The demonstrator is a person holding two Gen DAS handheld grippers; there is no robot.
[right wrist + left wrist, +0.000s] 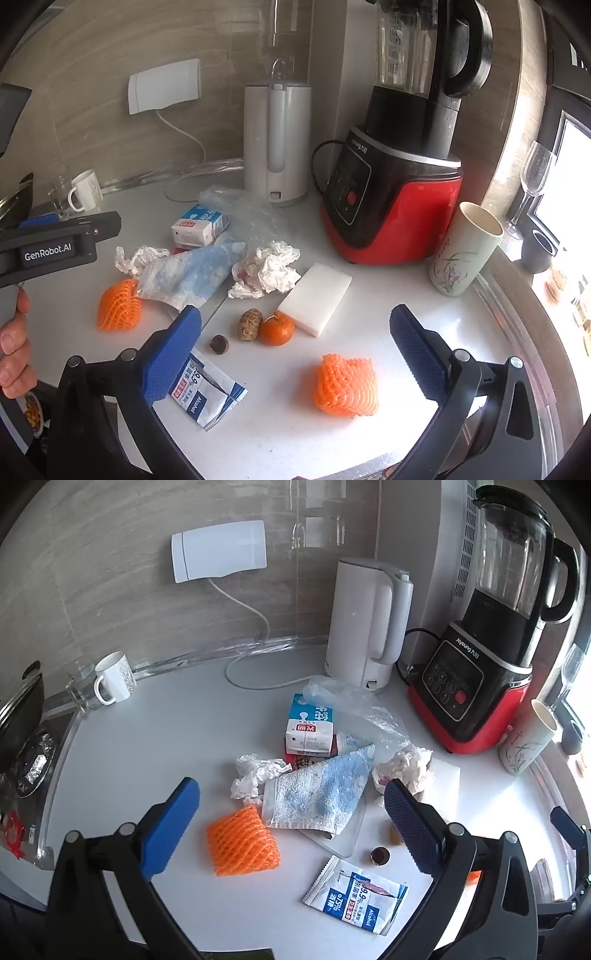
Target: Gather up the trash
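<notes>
Trash lies scattered on the white counter (155, 738). My left gripper (291, 819) hangs open above an orange foam net (242, 842) and a blue-white cloth (321, 794). Around them lie crumpled tissues (255, 775), a milk carton (310, 727), a clear plastic bag (362, 709) and an alcohol wipe packet (356, 895). My right gripper (295, 339) is open above a second orange foam net (347, 384), with the wipe packet (207, 398) under its left finger. A crumpled tissue (269, 269), a tangerine (277, 328), a small root (251, 323) and a dark cap (218, 344) lie ahead.
A white kettle (365, 627) and a red-black blender (480, 664) stand at the back. A tall floral cup (465, 251), a wine glass (535, 177), a white sponge block (314, 299) and a mug (112, 679) sit around. A stove with a pan (22, 709) is at left.
</notes>
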